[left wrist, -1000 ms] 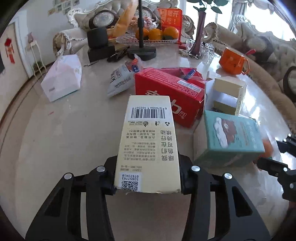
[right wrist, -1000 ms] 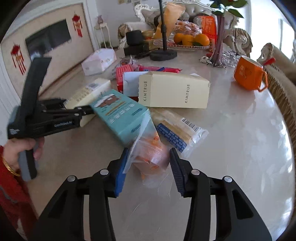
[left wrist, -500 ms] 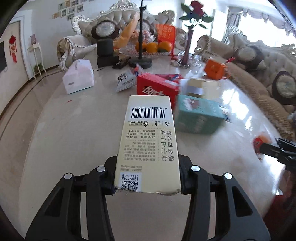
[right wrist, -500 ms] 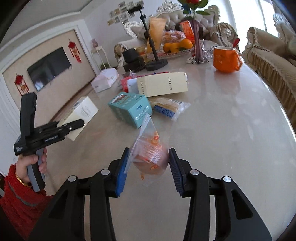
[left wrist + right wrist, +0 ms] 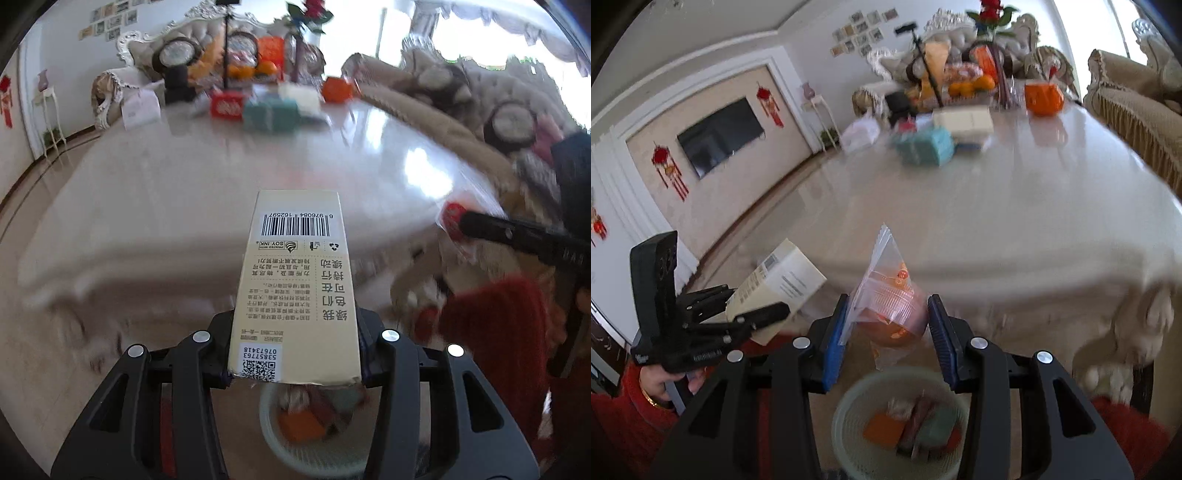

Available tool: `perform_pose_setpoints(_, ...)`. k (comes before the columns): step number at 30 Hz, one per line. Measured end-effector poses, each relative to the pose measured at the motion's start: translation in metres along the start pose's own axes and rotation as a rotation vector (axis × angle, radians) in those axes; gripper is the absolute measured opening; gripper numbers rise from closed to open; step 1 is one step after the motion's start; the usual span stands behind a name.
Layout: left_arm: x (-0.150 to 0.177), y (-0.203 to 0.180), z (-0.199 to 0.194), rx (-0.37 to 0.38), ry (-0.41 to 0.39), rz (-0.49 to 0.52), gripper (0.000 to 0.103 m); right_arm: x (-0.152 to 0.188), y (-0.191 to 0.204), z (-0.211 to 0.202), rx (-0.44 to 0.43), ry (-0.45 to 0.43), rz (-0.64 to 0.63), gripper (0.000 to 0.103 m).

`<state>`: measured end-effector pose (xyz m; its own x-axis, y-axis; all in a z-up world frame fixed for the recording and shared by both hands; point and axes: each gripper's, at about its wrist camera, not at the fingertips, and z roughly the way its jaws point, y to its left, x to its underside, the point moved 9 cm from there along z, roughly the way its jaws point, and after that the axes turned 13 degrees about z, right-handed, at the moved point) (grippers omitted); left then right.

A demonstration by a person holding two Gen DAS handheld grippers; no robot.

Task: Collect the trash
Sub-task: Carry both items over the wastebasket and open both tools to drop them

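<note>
Cream carton (image 5: 295,288) bears black barcode and print. At six o'clock, pale green basket (image 5: 849,413) holds orange scraps. Clear bag (image 5: 890,295) shows orange.

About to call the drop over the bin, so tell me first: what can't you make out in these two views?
- Waste basket: left wrist view, its middle is hidden behind the cream box; contents are blurred.
- Waste basket contents: right wrist view, motion blur; items unidentifiable.
- Clear bag: right wrist view, its lettering is too small to read.
- Boxes left on the table: left wrist view, blurred; labels unreadable.
</note>
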<state>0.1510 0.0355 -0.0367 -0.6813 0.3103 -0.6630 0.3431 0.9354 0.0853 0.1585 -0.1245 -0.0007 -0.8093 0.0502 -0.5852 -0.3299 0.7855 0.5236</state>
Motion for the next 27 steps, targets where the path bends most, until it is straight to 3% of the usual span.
perform_pose_setpoints(6,0.074,-0.047,0.029,0.068,0.135,-0.013,0.046,0.085,-0.018,0.034,0.049,0.180,0.051,0.041)
perform_pose_setpoints(11,0.117,-0.068,0.064,0.085,0.263,-0.009,0.047,0.123,-0.034,0.062,0.119,0.269,0.038,0.041)
perform_pose_setpoints(13,0.126,-0.071,0.075,0.078,0.306,-0.008,0.053,0.137,-0.041,0.070,0.149,0.293,0.018,0.041)
perform_pose_setpoints(14,0.131,-0.070,0.081,0.055,0.336,-0.011,0.060,0.141,-0.042,0.074,0.163,0.301,0.013,0.043)
perform_pose_setpoints(15,0.135,-0.069,0.085,0.037,0.358,-0.013,0.076,0.146,-0.046,0.078,0.176,0.313,0.007,0.050)
perform_pose_setpoints(16,0.139,-0.069,0.088,0.024,0.372,-0.015,0.081,0.148,-0.049,0.081,0.192,0.317,0.006,0.054)
perform_pose_setpoints(18,0.146,-0.067,0.094,0.030,0.400,-0.030,0.082,0.149,-0.055,0.081,0.218,0.307,0.012,0.073)
perform_pose_setpoints(27,0.169,-0.058,0.099,0.056,0.438,-0.118,0.085,0.162,-0.091,0.082,0.255,0.324,0.152,0.073)
